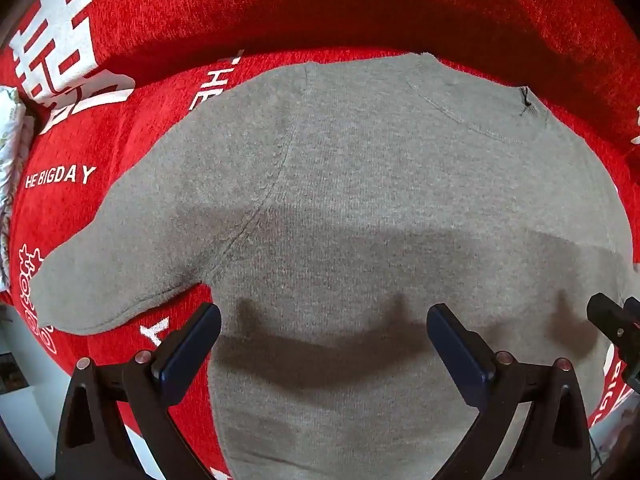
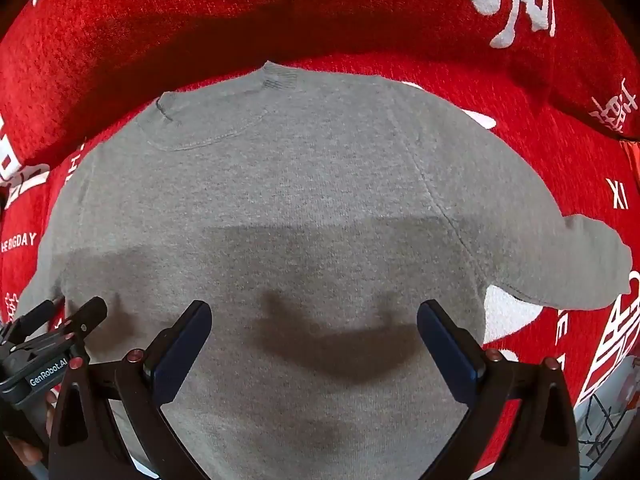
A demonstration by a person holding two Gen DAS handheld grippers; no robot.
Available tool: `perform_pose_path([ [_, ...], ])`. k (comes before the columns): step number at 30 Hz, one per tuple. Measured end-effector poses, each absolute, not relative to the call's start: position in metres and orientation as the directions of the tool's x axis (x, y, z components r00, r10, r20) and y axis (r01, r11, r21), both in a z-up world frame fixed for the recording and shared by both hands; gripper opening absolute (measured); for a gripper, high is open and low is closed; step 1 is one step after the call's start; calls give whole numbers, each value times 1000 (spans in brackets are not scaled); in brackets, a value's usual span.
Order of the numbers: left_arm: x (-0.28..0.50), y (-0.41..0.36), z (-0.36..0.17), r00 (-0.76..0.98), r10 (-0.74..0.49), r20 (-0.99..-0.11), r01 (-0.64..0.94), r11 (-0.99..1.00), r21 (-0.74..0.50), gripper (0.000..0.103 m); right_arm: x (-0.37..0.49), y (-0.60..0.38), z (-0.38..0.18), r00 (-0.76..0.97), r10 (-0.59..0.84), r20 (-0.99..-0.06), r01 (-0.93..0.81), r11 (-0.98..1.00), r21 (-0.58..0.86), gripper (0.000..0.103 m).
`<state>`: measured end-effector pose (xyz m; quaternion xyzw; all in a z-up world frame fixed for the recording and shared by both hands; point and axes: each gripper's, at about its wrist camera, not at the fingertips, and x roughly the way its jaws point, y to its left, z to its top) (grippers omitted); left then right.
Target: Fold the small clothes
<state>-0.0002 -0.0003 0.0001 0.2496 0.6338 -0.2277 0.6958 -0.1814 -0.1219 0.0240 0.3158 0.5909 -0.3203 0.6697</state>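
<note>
A small grey knit sweater (image 1: 360,184) lies flat on a red cover, collar at the far end and one sleeve spread to each side; it also shows in the right wrist view (image 2: 300,200). My left gripper (image 1: 324,320) is open and empty, hovering above the sweater's lower left body near the left sleeve (image 1: 100,280). My right gripper (image 2: 314,316) is open and empty above the lower right body, with the right sleeve (image 2: 560,264) off to its right. Each gripper shows at the edge of the other's view, the right one (image 1: 616,328) and the left one (image 2: 60,332).
The red plush cover (image 1: 280,8) with white lettering lies under the sweater and rises into a padded back edge beyond the collar. A pale patterned cloth (image 1: 10,148) sits at the far left. The floor shows at the lower corners.
</note>
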Motion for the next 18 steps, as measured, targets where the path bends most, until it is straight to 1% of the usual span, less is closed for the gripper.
perform_pose_path([
  [18,-2,-4,2,90,-4,-996,629,775,54,103,-176,-124,25,97,-58,-994,799,600,43,102],
])
